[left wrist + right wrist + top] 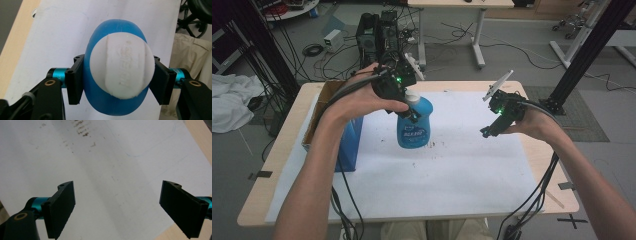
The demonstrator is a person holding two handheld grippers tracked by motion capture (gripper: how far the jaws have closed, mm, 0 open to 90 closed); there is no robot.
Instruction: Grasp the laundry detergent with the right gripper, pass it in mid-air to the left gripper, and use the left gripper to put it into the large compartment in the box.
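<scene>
A blue bottle (414, 125) with a white cap (412, 97) stands upright near the middle of the white sheet (452, 165). My left gripper (408, 107) comes down on it from above and is shut on the bottle's neck just under the cap. In the left gripper view the white cap (121, 67) sits between the two black pads (76, 80), with the blue bottle (100, 105) body below it. My right gripper (488, 131) hovers to the right of the bottle, apart from it. Its jaws stand wide open over bare sheet (112, 170), with nothing between the pads (61, 207).
A blue box (349, 142) and a brown cardboard box (319, 107) stand at the table's left side, close to my left forearm. Dark specks (432, 145) dot the sheet beside the bottle. Cables and equipment (379, 35) lie on the floor beyond the far edge.
</scene>
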